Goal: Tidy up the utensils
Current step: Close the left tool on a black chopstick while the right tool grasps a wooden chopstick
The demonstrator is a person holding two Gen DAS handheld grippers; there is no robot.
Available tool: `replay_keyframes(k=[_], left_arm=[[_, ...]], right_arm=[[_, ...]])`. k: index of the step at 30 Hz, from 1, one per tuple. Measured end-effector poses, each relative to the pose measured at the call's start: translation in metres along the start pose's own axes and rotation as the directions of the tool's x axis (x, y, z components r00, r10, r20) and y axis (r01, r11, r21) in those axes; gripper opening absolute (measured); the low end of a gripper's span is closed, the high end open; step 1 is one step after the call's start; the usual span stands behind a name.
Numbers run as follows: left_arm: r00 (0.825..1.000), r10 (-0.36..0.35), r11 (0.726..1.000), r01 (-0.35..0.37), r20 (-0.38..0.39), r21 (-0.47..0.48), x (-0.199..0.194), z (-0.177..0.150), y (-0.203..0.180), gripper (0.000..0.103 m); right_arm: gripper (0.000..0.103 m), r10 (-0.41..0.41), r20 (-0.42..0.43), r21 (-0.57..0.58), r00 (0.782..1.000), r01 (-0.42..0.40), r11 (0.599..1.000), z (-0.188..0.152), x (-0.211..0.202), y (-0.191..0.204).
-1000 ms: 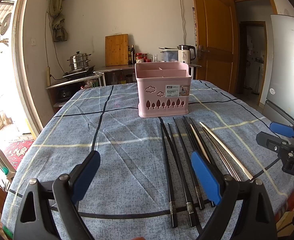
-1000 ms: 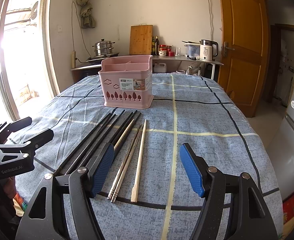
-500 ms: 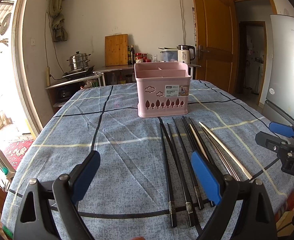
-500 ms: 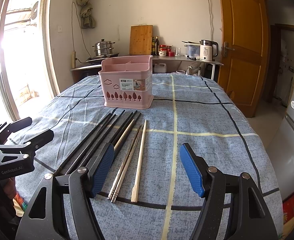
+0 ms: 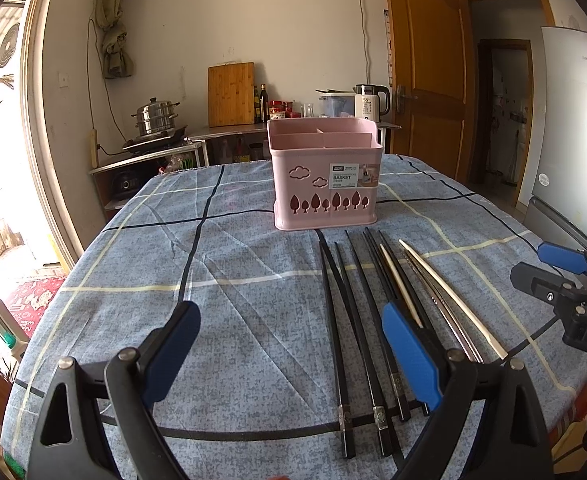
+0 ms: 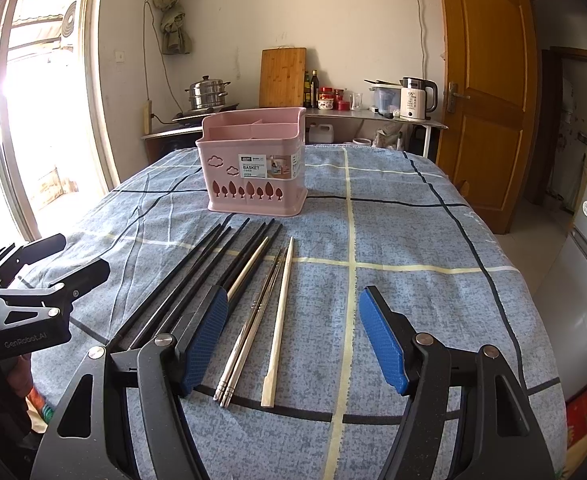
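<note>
A pink utensil basket (image 5: pixel 325 182) (image 6: pixel 255 172) with dividers stands upright mid-table. In front of it lie several black chopsticks (image 5: pixel 347 312) (image 6: pixel 189 280), a metal pair (image 5: pixel 449 320) (image 6: pixel 253 320) and two pale wooden ones (image 5: pixel 453 300) (image 6: pixel 280 320), side by side on the cloth. My left gripper (image 5: pixel 293 344) hovers open near the table's front, left of the black chopsticks. Over the metal and wooden chopsticks my right gripper (image 6: pixel 293 336) hangs open, holding nothing. Each gripper also shows at the edge of the other's view: the right gripper (image 5: pixel 565 280) and the left gripper (image 6: pixel 41 276).
A blue checked tablecloth (image 5: pixel 233 264) (image 6: pixel 405 240) covers the table. Behind it a counter holds a steamer pot (image 5: pixel 155 118), a cutting board (image 5: pixel 231 94), bottles and a kettle (image 6: pixel 415 98). A wooden door (image 6: pixel 489 92) stands to the right, a bright doorway to the left.
</note>
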State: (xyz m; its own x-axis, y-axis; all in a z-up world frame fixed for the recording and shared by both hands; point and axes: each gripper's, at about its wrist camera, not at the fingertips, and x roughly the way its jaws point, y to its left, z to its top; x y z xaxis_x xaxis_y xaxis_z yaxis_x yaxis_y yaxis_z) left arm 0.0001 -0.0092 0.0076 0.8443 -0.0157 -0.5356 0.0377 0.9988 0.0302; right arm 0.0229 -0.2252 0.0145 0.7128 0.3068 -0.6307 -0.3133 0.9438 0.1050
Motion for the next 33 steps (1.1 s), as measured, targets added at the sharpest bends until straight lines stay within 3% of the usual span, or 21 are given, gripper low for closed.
replay_keyframes(k=[5, 10, 14, 20, 24, 33], left_arm=[[0.995, -0.081, 0.996, 0.080, -0.050, -0.025, 0.021, 0.004, 0.010, 0.094], [0.991, -0.098, 0.995, 0.097, -0.096, -0.012, 0.048, 0.014, 0.014, 0.094], [0.985, -0.074, 0.997, 0.077, -0.155, 0.012, 0.075, 0.021, 0.014, 0.092], [0.951, -0.144, 0.988, 0.152, -0.275, 0.006, 0.117, 0.032, 0.016, 0.082], [0.928, -0.162, 0.985, 0.171, -0.335, -0.001, 0.139, 0.033, 0.012, 0.075], [0.923, -0.153, 0.984, 0.176, -0.352, 0.036, 0.160, 0.043, 0.004, 0.070]], right_arm=[[0.068, -0.003, -0.009, -0.020, 1.000, 0.003, 1.000, 0.007, 0.011, -0.001], [0.067, -0.006, -0.034, -0.043, 0.999, 0.005, 0.999, 0.019, 0.031, -0.003], [0.052, -0.007, -0.092, -0.055, 0.996, 0.002, 0.998, 0.029, 0.055, -0.006], [0.030, 0.016, -0.214, -0.050, 0.977, -0.027, 0.998, 0.036, 0.097, -0.013], [0.025, 0.056, -0.265, -0.035, 0.963, -0.068, 0.997, 0.040, 0.119, -0.013], [0.019, 0.084, -0.335, -0.034, 0.938, -0.101, 0.994, 0.047, 0.157, -0.012]])
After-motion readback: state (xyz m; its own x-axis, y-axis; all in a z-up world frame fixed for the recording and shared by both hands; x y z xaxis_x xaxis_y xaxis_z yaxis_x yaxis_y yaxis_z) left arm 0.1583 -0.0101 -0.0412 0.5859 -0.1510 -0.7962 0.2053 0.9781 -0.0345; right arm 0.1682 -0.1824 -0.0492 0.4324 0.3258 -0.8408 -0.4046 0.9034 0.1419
